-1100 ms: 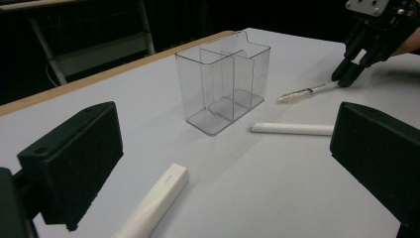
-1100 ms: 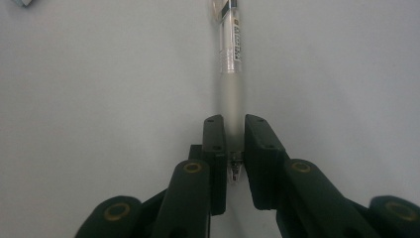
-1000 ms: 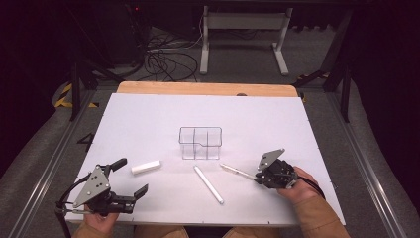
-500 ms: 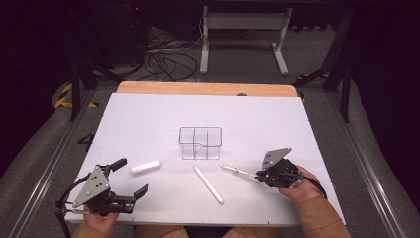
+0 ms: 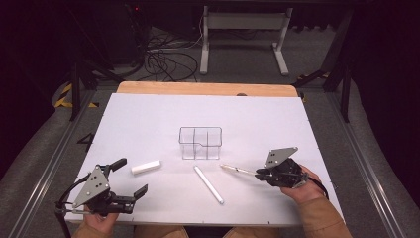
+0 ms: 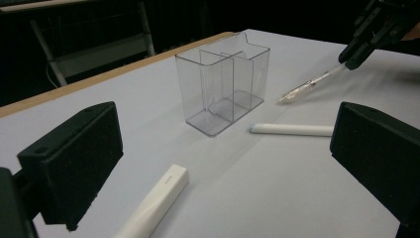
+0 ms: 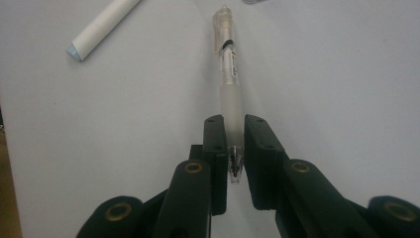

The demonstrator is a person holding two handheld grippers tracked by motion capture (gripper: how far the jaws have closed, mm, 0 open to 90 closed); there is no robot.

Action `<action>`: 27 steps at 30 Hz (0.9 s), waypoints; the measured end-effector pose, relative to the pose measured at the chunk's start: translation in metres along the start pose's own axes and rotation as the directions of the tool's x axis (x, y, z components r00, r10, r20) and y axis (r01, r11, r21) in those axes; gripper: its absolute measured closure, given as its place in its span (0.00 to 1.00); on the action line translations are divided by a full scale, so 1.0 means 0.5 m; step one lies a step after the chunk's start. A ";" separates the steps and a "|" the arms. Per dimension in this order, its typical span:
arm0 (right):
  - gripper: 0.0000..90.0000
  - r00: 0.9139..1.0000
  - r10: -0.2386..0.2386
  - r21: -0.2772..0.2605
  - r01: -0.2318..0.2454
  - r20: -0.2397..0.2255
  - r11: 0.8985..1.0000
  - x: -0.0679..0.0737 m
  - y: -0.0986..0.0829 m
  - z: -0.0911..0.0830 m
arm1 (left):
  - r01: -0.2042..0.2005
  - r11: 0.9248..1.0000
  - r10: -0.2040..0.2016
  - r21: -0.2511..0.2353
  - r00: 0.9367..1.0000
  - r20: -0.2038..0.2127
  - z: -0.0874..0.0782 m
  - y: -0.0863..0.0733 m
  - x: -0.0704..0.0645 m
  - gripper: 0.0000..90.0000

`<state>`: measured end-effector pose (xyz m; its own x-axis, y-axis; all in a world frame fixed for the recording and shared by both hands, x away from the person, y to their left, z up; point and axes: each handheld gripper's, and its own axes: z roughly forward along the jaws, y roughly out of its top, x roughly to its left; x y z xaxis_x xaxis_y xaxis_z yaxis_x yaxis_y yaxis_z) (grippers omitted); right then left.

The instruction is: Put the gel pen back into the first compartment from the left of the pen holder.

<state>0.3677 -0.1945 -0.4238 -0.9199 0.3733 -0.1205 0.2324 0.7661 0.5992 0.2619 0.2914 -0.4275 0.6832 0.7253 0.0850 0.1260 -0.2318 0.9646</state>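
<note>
You are pinching the clear pen (image 7: pixel 231 84) by its tip end in the right gripper (image 7: pixel 233 148), low over the table (image 5: pixel 148 124); the left gripper (image 5: pixel 130 179) is gaping idle. Clamp firmly, lifting level toward the organizer (image 5: pixel 200 143)

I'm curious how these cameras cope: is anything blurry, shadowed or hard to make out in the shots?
High view: the white table is evenly lit and the surroundings are dark; the clear organizer shows mostly as thin outlines. Left gripper view: the near black jaws look soft, and the organizer is sharp. Right gripper view: the clear pen casts a faint shadow and the right gripper is slightly blurred.
</note>
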 end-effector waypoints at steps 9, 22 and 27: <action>0.90 1.000 -0.011 -0.018 0.011 -0.006 1.000 0.006 0.008 -0.020 | 0.001 1.000 -0.001 0.000 1.000 0.001 0.000 0.000 0.000 0.01; 0.90 0.999 -0.031 -0.050 0.031 0.012 0.998 0.019 0.023 -0.057 | -0.001 1.000 0.001 0.000 1.000 0.000 0.001 0.000 0.000 0.01; 0.90 0.999 -0.036 -0.067 0.037 0.018 0.997 0.023 0.027 -0.069 | 0.000 1.000 0.000 0.000 1.000 0.000 0.001 0.000 0.000 0.01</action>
<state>0.3492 -0.1981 -0.3897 -0.9217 0.3549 -0.1564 0.1763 0.7426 0.6461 0.2623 0.2909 -0.4277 0.6835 0.7249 0.0852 0.1261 -0.2322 0.9645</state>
